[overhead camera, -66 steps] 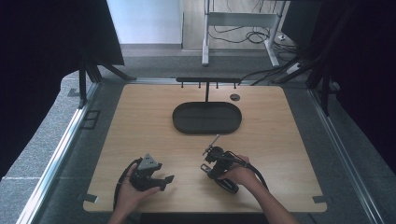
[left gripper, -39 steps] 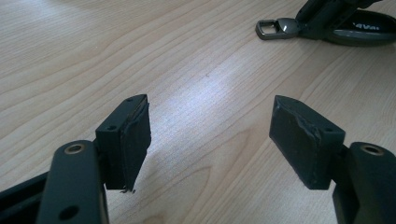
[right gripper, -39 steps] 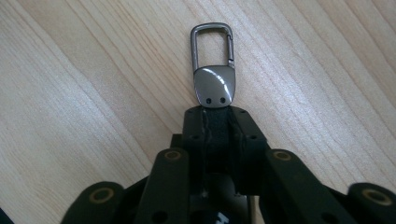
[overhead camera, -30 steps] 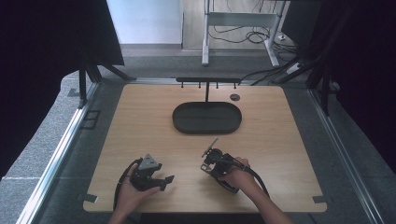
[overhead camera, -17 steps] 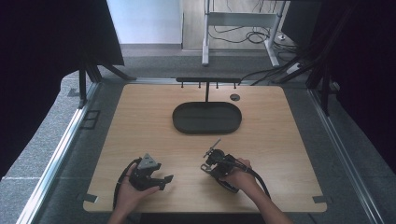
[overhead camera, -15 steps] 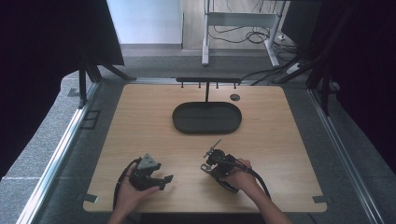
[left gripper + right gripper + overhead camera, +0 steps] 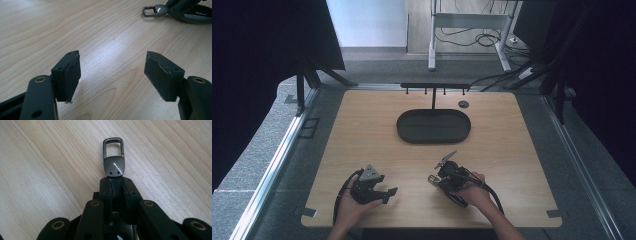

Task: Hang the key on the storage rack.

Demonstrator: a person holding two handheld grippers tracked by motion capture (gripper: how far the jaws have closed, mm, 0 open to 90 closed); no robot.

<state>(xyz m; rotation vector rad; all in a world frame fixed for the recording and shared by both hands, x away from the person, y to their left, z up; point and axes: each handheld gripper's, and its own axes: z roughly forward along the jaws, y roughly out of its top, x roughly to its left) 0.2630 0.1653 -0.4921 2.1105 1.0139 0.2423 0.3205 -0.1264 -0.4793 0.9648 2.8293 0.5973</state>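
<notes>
Right gripper [image 7: 115, 185] has its jaws clamped on a dark strap ending in a shiny gunmetal clasp [image 7: 113, 157]. Left gripper [image 7: 112, 73] sits wide apart over pale woodgrain table [image 7: 105, 32], rubbery pads [image 7: 73, 72] looking scuffed.

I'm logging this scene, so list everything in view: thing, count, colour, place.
table: one, light wood, centre of the high view.
tray: one, black, oval, far middle of the table.
hook rack: one, black, standing at the tray's far rim.
metal clasp: one, dark grey, clamped in the right gripper, its loop sticking out past the tips.
left gripper: one, black, open, held low over the near left of the table.
right gripper: one, black, shut on the clasp, near middle right.
hands: two, one on each gripper.
</notes>
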